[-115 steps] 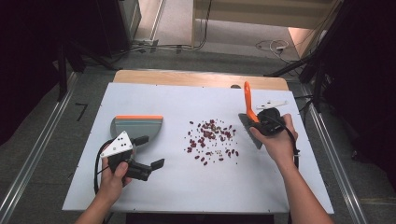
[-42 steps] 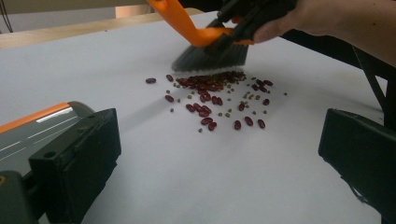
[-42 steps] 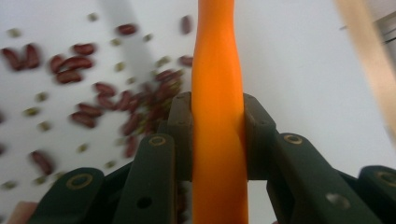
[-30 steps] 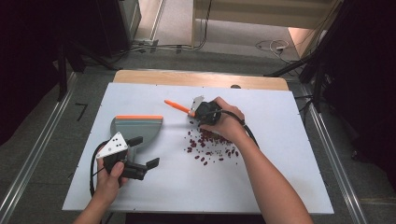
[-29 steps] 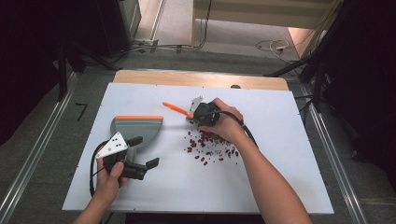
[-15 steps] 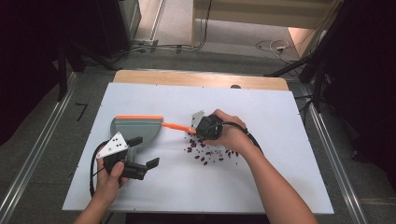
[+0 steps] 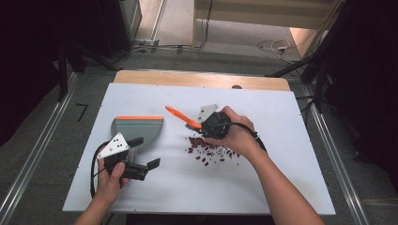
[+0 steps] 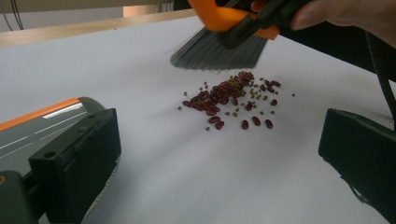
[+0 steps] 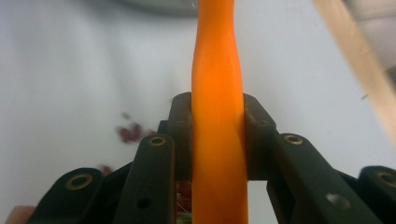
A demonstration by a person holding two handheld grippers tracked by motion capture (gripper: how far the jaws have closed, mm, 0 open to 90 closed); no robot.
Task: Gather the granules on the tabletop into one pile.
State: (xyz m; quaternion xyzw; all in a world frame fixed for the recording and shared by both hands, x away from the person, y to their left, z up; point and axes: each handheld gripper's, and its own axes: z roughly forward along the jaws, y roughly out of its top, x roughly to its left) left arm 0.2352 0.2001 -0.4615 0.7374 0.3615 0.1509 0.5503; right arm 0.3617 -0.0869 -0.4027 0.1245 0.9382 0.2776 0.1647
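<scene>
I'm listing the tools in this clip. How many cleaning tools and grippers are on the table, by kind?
Brush: 1
Dustpan: 1
Grippers: 2, the left gripper and the right gripper
Pile of spilled beans: 1
Total: 5

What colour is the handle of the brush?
Orange; the brush handle shows best in the right gripper view.

The smooth, glossy orange plastic brush handle (image 9: 218, 140) sits between matt black plastic jaws, its grey bristles (image 8: 215, 53) fine and stiff, above shiny dark-red beans (image 8: 229, 98) on a matt white tabletop (image 7: 281, 173) edged at 12 o'clock by pale wood (image 7: 197, 78).
</scene>
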